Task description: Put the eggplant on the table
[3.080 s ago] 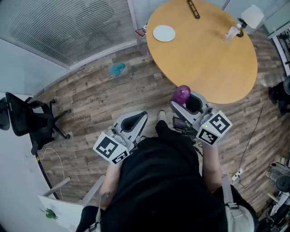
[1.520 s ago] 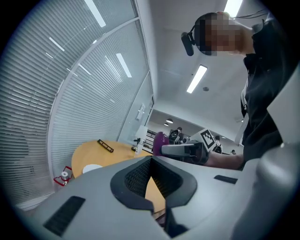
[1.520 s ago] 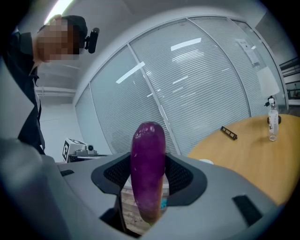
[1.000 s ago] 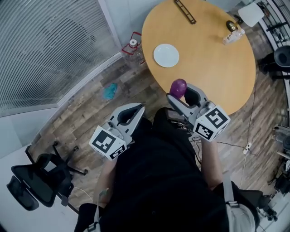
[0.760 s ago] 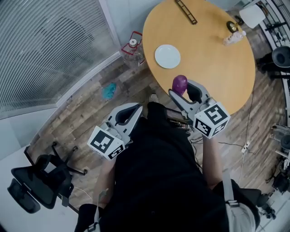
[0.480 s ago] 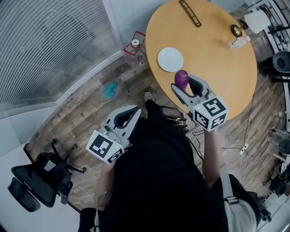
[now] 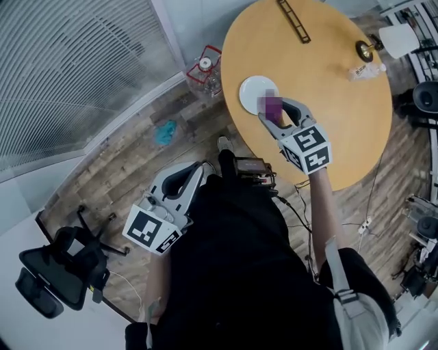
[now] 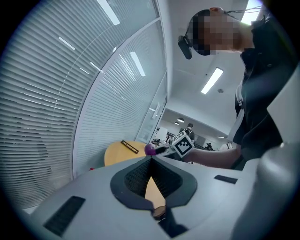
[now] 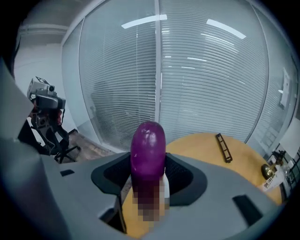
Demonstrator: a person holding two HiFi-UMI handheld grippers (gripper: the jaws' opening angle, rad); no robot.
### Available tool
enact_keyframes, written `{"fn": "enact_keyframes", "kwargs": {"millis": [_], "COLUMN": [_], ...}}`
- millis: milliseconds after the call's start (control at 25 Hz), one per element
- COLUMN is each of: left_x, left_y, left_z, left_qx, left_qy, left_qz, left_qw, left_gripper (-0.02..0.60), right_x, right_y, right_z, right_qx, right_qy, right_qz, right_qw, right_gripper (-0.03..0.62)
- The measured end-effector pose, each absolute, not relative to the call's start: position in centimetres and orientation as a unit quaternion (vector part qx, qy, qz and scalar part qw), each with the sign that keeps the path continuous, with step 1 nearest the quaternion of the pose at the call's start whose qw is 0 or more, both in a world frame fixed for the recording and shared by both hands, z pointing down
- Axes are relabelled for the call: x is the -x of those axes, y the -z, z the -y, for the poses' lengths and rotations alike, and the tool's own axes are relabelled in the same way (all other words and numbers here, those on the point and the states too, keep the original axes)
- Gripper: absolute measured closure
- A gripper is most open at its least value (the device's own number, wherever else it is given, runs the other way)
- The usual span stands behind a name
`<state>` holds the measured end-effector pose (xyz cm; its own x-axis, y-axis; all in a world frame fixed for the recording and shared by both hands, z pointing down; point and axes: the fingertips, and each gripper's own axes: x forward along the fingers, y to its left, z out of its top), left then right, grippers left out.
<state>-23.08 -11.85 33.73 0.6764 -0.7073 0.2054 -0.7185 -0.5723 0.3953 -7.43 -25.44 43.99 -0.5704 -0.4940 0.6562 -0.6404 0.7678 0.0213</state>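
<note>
A purple eggplant [image 7: 274, 106] stands up between the jaws of my right gripper [image 7: 275, 113], which is shut on it. Both are held over the near left part of the round wooden table [image 7: 328, 82], right beside a white plate. In the right gripper view the eggplant [image 9: 147, 147] rises upright between the pads, with the table [image 9: 206, 145] behind it. My left gripper [image 7: 181, 183] hangs low by the person's body over the floor, jaws shut on nothing. From the left gripper view the eggplant [image 8: 150, 150] appears far off.
On the table lie a white plate [image 7: 250, 90], a black strip [image 7: 292, 12], a small bottle [image 7: 367, 70] and a lamp [image 7: 397, 39]. On the floor are a red wire basket [image 7: 205, 68] and a teal cloth [image 7: 164, 132]. An office chair [image 7: 58, 263] stands lower left.
My right gripper has carried the eggplant forward from the table's near edge to a spot over the table beside the plate. The left gripper has dropped back, down and to the left.
</note>
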Motion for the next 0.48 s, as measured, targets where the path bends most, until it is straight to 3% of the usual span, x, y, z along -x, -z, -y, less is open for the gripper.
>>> {"fn": "enact_keyframes", "kwargs": {"millis": [480], "left_x": [21.8], "left_y": [-34.0], "left_z": [14.6], "left_qx": [-0.881], "left_qy": [-0.037], "left_qz": [0.41], "left_qw": [0.233], "left_gripper": [0.571], "right_x": [6.5], "right_y": [-50.7], "right_z": [29.2], "right_qx": [-0.274], "right_qy": [-0.052], "right_qz": [0.854], "right_qw": [0.438], "right_gripper": [0.365]}}
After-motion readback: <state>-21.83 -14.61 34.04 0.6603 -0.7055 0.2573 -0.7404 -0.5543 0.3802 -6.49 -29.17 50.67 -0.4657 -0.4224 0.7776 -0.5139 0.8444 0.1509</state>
